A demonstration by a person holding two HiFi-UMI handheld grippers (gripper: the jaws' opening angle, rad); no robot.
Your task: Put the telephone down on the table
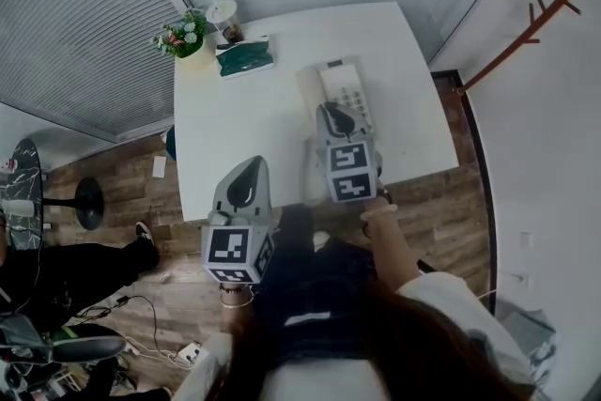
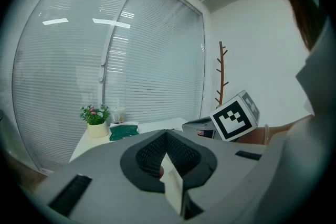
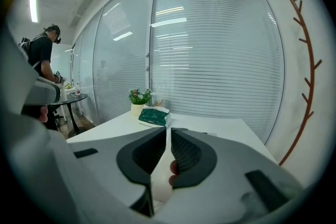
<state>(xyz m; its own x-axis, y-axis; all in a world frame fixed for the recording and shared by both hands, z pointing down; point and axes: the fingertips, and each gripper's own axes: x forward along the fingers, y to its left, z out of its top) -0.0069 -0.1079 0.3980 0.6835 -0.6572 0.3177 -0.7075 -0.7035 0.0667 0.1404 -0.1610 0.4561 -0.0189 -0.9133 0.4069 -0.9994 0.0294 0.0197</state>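
Telephone (image 1: pixel 346 89) noted flat on the white table (image 1: pixel 235 127), in its right half, keypad turned up.

Its long axis was seen running from the near edge toward the blinds, the far end leaning slightly left. The right gripper (image 1: pixel 331 111) was found over the near end, jaws parted by a narrow slit with nothing gripped; contact could not be judged. The left gripper (image 1: pixel 252 166) was held at the near table edge, well apart, jaws pressed together and empty. A green packet (image 1: pixel 245 58) and flower pot (image 1: pixel 185 35) were logged at the far left corner.

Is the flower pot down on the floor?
No, the flower pot stands on the white table, at its far corner beside the green pack.
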